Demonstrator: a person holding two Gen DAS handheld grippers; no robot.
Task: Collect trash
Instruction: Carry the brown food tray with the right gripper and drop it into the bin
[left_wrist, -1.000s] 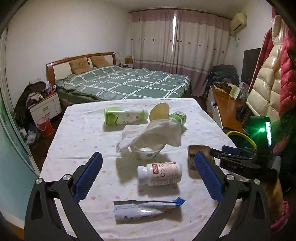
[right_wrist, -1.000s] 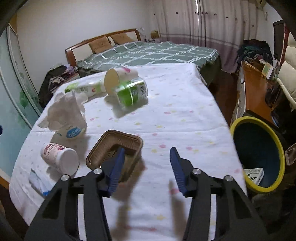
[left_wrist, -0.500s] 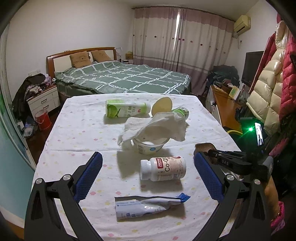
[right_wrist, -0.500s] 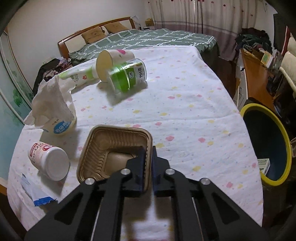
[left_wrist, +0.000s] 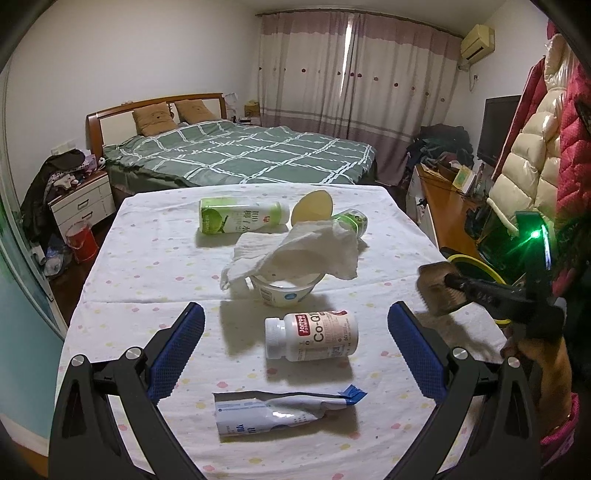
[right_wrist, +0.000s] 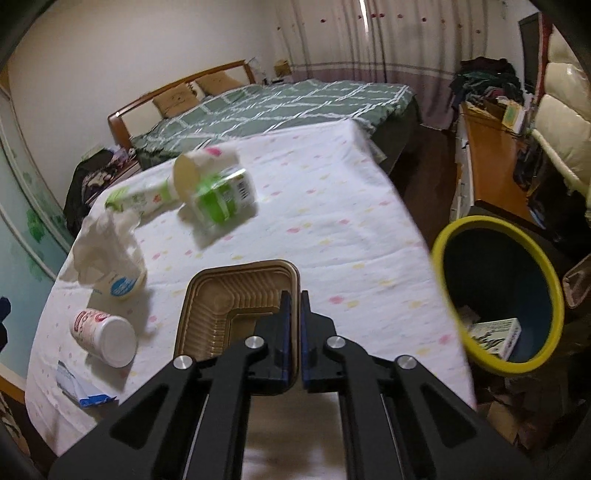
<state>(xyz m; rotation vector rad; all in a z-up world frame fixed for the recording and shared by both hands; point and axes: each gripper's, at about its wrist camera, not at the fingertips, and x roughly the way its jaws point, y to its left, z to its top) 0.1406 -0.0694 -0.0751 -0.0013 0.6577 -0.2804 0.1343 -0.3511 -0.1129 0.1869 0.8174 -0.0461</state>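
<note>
Off the desk's right edge sits a yellow-rimmed bin (right_wrist: 496, 299) with a small printed box (right_wrist: 495, 334) lying at the bottom. Right gripper (right_wrist: 294, 310) is clamped tight on the wall of an empty brown plastic tray (right_wrist: 236, 291), which is at the desk's near right side and looks lifted off the cloth. Left gripper (left_wrist: 295, 354) hangs wide open with nothing in it, over a white pill bottle (left_wrist: 312, 336) lying on its side. Mid-desk, a yogurt cup (left_wrist: 284, 290) has a crumpled tissue (left_wrist: 295, 253) draped over it. Toward the far edge lie a green drink bottle (left_wrist: 240, 219), a paper cup (left_wrist: 314, 206) and a green-labelled jar (right_wrist: 221, 199), all tipped over. A flattened wrapper (left_wrist: 280, 411) is by the near edge.
</note>
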